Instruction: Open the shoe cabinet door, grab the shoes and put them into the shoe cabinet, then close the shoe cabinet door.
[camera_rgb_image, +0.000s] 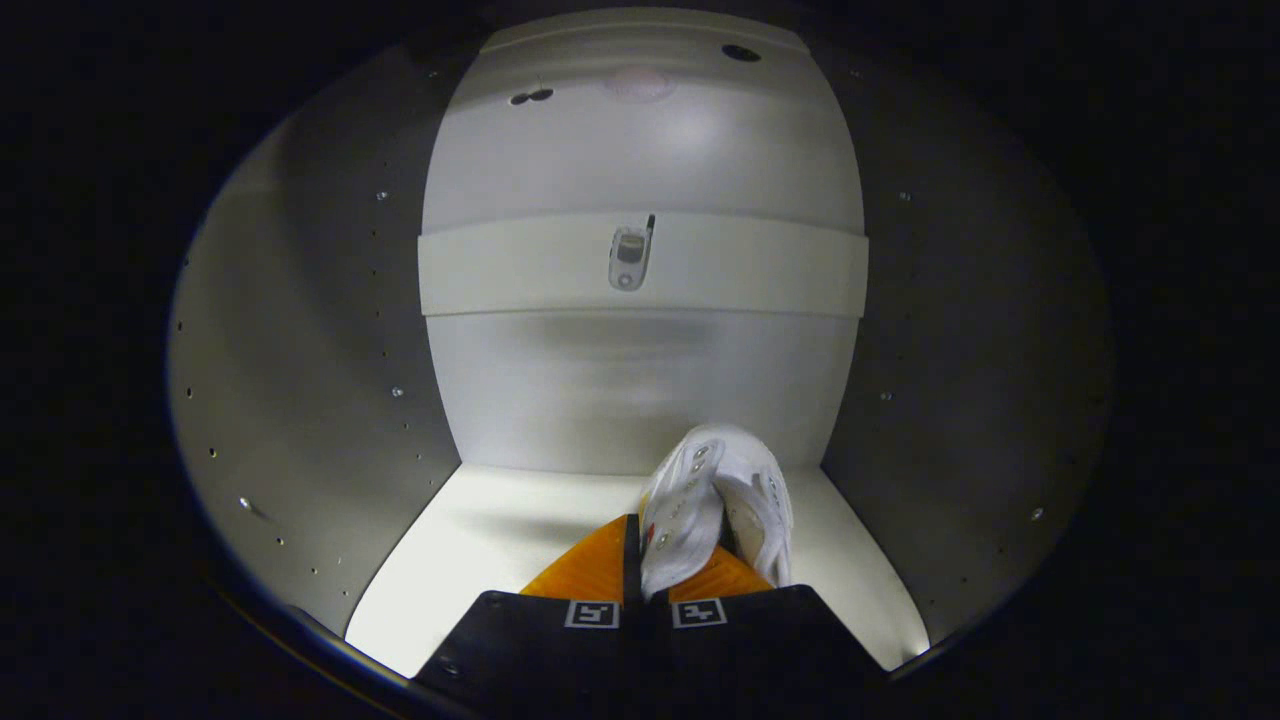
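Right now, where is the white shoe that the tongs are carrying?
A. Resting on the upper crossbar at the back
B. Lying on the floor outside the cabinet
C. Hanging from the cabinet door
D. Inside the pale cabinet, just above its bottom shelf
D: the white lace-up shoe is pinched between the tongs, with the cabinet's side walls around it and the pale bottom shelf beneath.

The gripper (645, 575) sits at the bottom centre of the frame, pointing forward. Its fingers (590, 570) are nearly closed, pressing a shoe (700, 500) between them.
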